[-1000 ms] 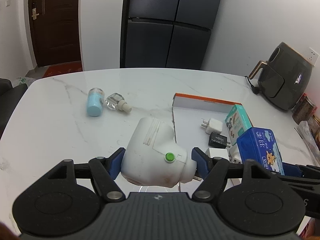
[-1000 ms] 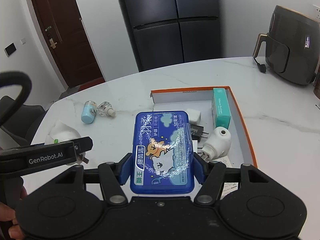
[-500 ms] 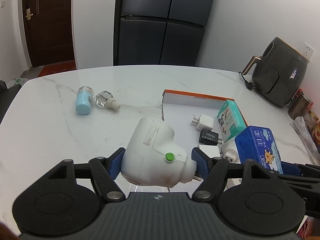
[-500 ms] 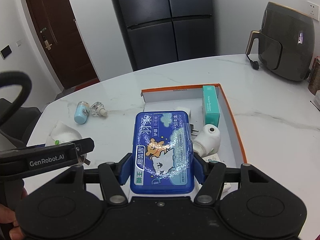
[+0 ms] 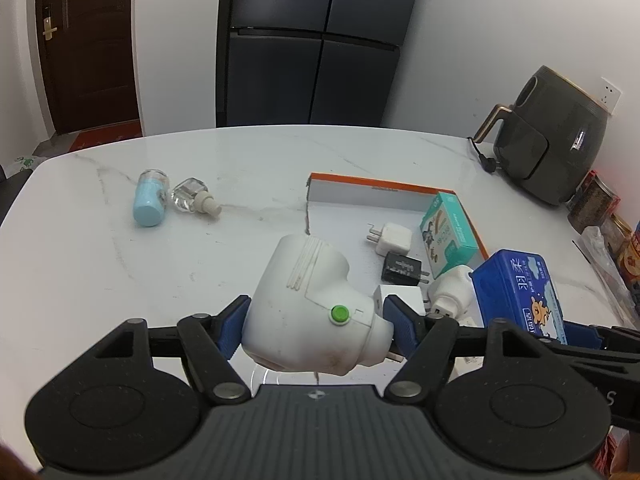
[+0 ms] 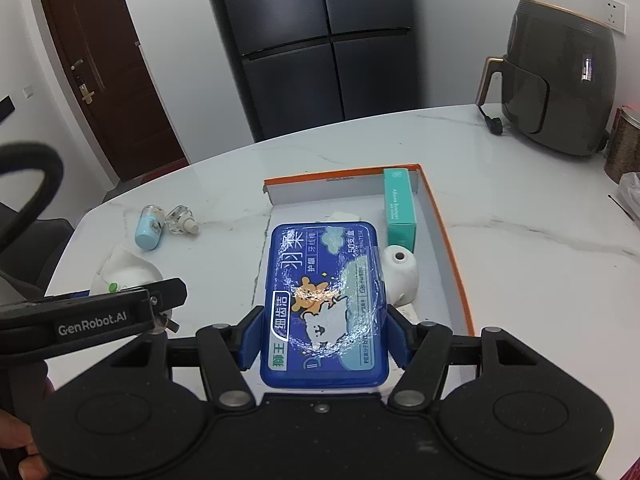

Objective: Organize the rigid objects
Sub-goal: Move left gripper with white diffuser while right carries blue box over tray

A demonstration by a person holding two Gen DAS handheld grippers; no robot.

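My left gripper (image 5: 316,320) is shut on a white plug-in device (image 5: 308,304) with a green button, held above the table left of the orange-rimmed tray (image 5: 380,184). My right gripper (image 6: 324,332) is shut on a blue floss box (image 6: 324,300), held over the tray's (image 6: 444,240) near left part; it also shows in the left wrist view (image 5: 516,292). In the tray lie a teal box (image 5: 448,232), a white charger (image 5: 394,238), a black charger (image 5: 402,270) and a white plug-in (image 6: 400,272).
A light blue bottle (image 5: 150,200) and a clear refill bottle (image 5: 192,200) lie on the marble table (image 5: 120,272) at the far left. A dark air fryer (image 5: 556,136) stands at the back right, with jars (image 5: 592,208) beside it.
Both grippers have moved up and back a little while keeping their objects; the table and tray look farther away and lower in both views.
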